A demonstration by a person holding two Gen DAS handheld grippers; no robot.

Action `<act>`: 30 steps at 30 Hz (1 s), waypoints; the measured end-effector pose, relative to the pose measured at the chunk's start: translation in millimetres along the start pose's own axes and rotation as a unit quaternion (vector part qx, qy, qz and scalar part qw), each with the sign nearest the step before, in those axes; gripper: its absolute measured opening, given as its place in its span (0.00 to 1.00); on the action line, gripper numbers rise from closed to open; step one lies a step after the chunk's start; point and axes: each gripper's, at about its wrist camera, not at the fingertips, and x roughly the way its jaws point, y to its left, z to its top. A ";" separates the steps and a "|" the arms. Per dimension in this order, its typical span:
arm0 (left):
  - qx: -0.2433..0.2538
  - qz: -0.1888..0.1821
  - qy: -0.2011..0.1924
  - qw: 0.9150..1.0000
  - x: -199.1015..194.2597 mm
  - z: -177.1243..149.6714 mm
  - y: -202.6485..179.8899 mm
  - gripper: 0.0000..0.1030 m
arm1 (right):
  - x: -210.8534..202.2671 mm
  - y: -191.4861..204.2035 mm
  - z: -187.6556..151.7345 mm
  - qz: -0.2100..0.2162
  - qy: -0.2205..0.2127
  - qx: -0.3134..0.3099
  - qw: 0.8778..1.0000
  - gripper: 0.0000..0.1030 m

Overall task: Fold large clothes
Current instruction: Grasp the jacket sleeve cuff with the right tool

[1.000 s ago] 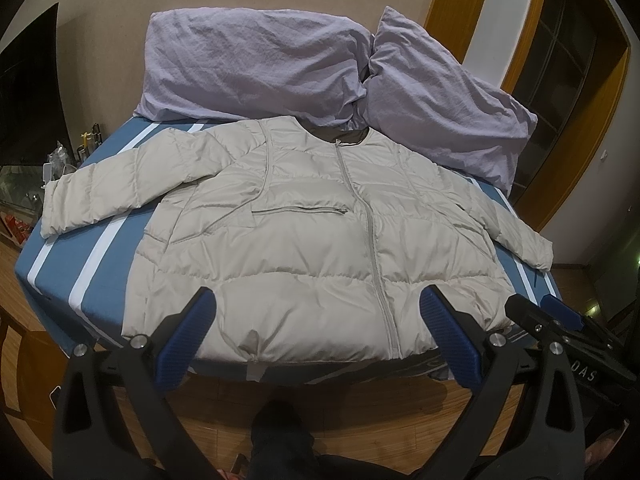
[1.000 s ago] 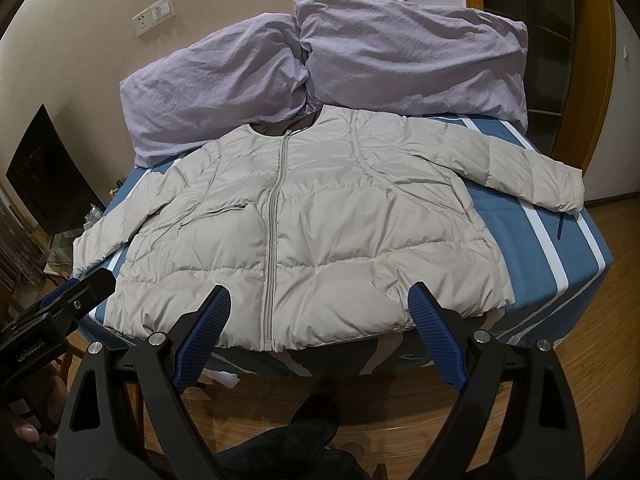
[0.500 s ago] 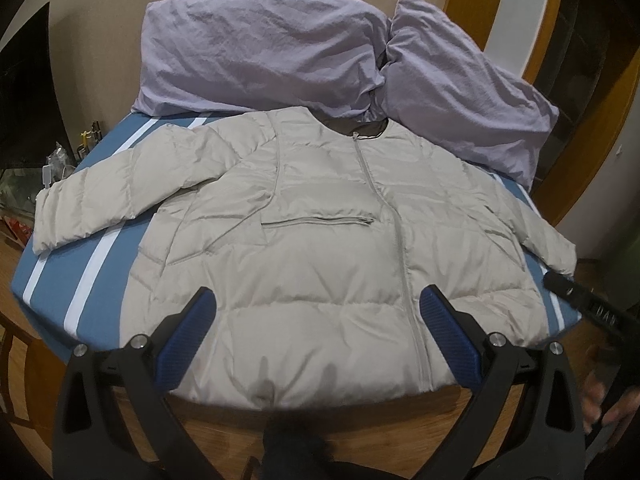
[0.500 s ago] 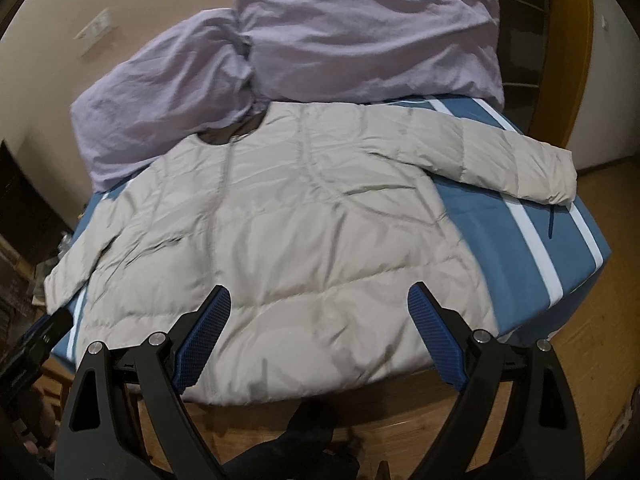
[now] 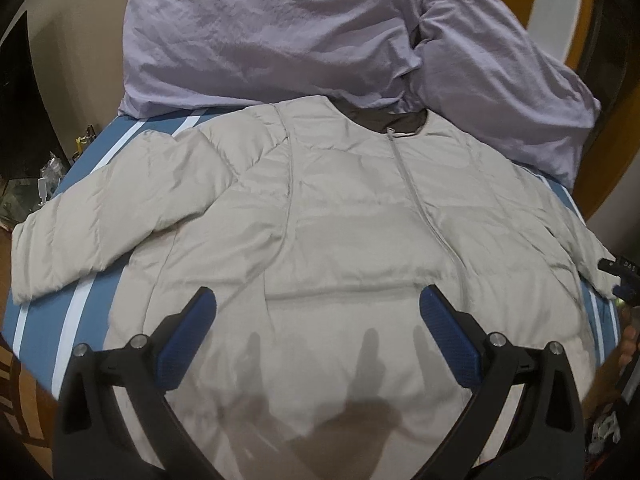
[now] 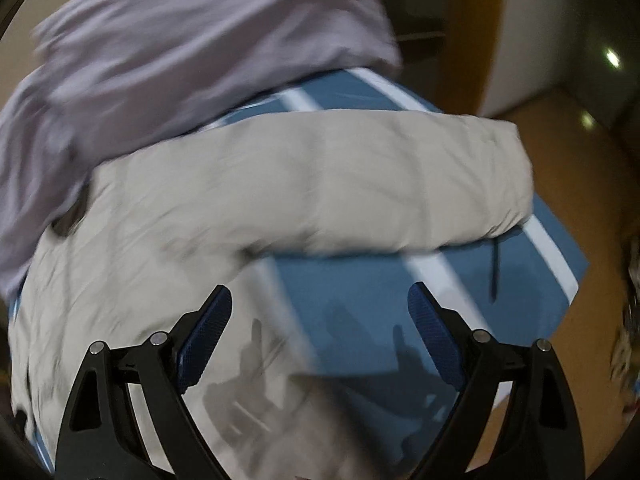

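Note:
A beige puffer jacket (image 5: pixel 344 216) lies flat and zipped on the blue striped bed (image 5: pixel 44 320), sleeves spread out. My left gripper (image 5: pixel 316 328) is open and empty, hovering above the jacket's lower front. My right gripper (image 6: pixel 320 320) is open and empty over the jacket's right side edge, with the right sleeve (image 6: pixel 360 184) just ahead of it. The right wrist view is blurred. The right gripper's tip also shows at the right edge of the left wrist view (image 5: pixel 622 270).
Two lilac pillows (image 5: pixel 272 36) lie against the wall at the head of the bed, touching the jacket's collar. A dark cabinet with small items (image 5: pixel 48 168) stands left of the bed. Wooden floor (image 6: pixel 592 184) and a door frame lie to the right.
Both grippers have moved forward and down over the bed. The left one now hovers over the jacket's body; the right one has swung right toward the right sleeve. Both stay open.

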 end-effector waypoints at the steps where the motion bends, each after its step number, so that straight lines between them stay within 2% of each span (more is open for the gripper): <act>1: -0.001 0.002 0.000 1.000 5.7 4.4 0.7 0.98 | 8.7 -10.0 9.3 -0.011 0.004 0.017 1.000 0.85; 6: -0.001 0.012 0.008 1.000 30.8 21.6 3.0 0.98 | 34.7 -63.7 45.6 -0.063 0.003 0.098 0.993 0.76; 11: -0.001 0.019 0.018 1.000 48.8 30.7 5.1 0.98 | 44.5 -107.6 68.0 -0.107 -0.007 0.150 0.983 0.74; 14: -0.001 0.023 0.026 0.999 56.9 33.5 7.3 0.98 | 52.6 -124.9 70.0 -0.114 0.006 0.176 0.978 0.68; 16: -0.003 0.024 0.030 0.999 60.6 34.5 9.0 0.98 | 57.0 -132.2 67.7 -0.102 0.013 0.188 0.977 0.64; 19: -0.006 0.026 0.035 0.999 64.9 34.4 11.8 0.98 | 59.4 -135.1 63.1 -0.082 0.010 0.185 0.979 0.55; 22: -0.008 0.026 0.040 0.999 68.5 33.4 13.5 0.98 | 58.3 -131.2 59.1 -0.068 0.000 0.174 0.982 0.39; 24: -0.008 0.024 0.040 0.999 68.5 32.8 14.0 0.98 | 53.6 -123.6 59.8 -0.067 -0.011 0.162 0.984 0.22; 27: -0.007 0.025 0.036 0.999 66.9 32.7 14.4 0.98 | 43.8 -104.4 66.9 -0.082 -0.027 0.125 0.988 0.14; 30: -0.012 0.024 0.032 0.999 64.2 33.0 17.7 0.98 | 29.5 -80.4 77.9 -0.076 -0.051 0.088 0.992 0.13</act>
